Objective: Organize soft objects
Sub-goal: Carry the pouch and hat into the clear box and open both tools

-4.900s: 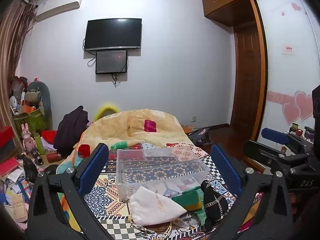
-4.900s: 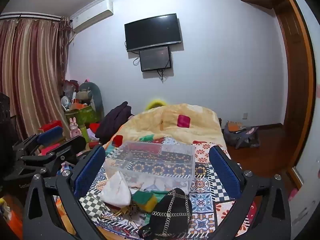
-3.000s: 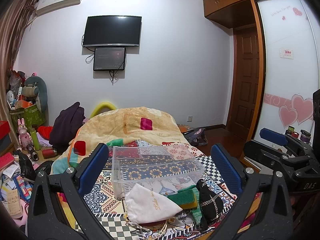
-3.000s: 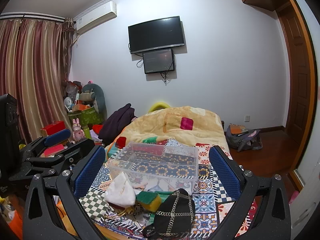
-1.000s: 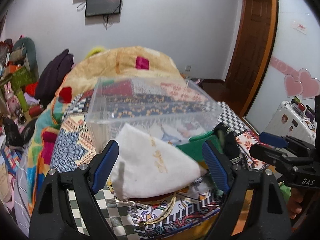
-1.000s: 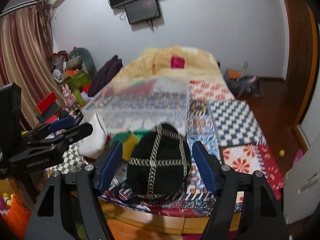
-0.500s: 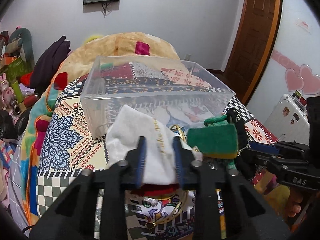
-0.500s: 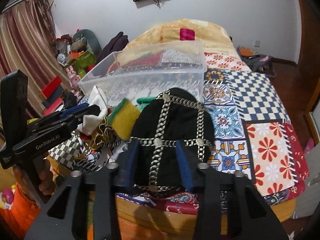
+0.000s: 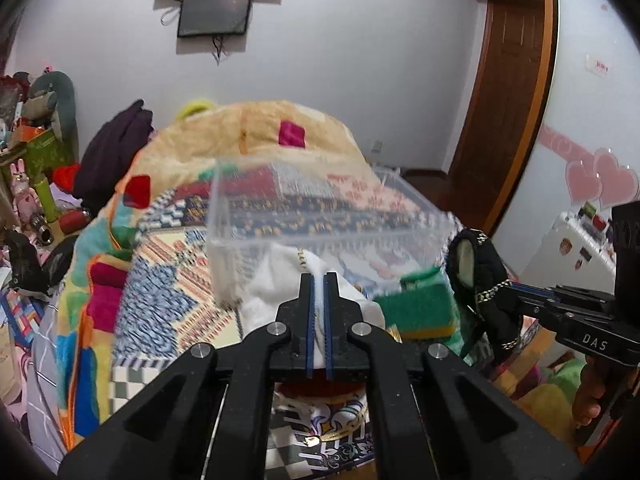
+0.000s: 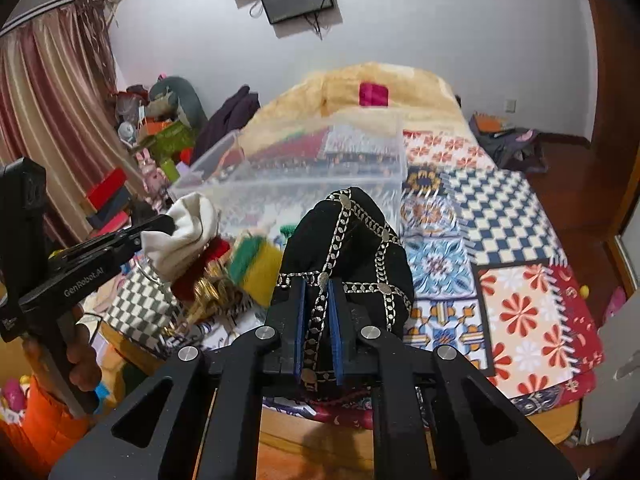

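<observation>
My left gripper is shut on a white cloth pouch, which also shows in the right wrist view, lifted in front of the clear plastic bin. My right gripper is shut on a black cap with silver chain trim; the cap also shows in the left wrist view. A green and yellow sponge lies between them on the patterned bedspread, just in front of the bin.
A red item and gold chains lie under the pouch. A yellow quilt is heaped behind the bin. Clutter and toys line the left wall by the curtain. The wooden bed edge is just below my right gripper.
Both grippers came down to the bed and closed: the left on the white pouch, the right on the black cap. Both items are now raised slightly off the bedspread.
</observation>
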A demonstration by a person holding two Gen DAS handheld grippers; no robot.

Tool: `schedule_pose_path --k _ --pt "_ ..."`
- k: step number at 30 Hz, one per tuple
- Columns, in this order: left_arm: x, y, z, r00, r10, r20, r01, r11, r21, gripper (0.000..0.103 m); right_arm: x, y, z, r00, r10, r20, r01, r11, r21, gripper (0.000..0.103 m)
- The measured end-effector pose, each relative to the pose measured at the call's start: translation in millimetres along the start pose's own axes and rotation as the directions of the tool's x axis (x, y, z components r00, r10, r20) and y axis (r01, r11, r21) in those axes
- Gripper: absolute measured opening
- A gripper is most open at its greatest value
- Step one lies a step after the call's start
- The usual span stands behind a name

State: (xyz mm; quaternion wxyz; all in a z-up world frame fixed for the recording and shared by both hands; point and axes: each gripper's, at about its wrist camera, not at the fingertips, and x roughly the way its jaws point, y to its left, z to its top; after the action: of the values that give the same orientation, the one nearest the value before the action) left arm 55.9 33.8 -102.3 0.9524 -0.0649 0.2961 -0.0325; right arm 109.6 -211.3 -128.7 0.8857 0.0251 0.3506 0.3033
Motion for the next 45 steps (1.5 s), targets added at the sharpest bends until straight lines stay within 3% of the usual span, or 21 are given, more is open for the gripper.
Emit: schedule_pose_path --k 12,21,26,34,45 --pt "-37.4 4.3 50.3 0.991 -0.002 0.137 0.001 1.000 0.008 0.002 -38.7 16.6 51.3 0.980 -0.025 0.199 0.037 0.998 -0.055 0.010" --pt "-16.4 -9.1 88.1 0.980 0.065 0.187 -0.077 0.995 0.061 0.002 -9.0 25.8 98.4 0.966 -0.029 0.258 0.051 0.996 -0.078 0.010" --pt "22.1 -3.6 98.9 0.987 0.077 0.141 -0.085 0.995 0.054 0.002 20.4 23.5 110.7 0.974 -0.030 0.223 0.047 0.996 -0.071 0.010" --pt "99.5 19.8 95.6 0.994 0.107 -0.016 -0.107 0.994 0.011 0.002 70.0 11.0 106.9 0.994 -0.052 0.094 0.058 0.996 -0.062 0.010" --pt "138.3 18.3 78.0 0.985 0.085 -0.150 -0.081 0.996 0.036 0.003 111.0 5.4 100.9 0.995 -0.058 -0.083 0.051 0.996 -0.078 0.011"
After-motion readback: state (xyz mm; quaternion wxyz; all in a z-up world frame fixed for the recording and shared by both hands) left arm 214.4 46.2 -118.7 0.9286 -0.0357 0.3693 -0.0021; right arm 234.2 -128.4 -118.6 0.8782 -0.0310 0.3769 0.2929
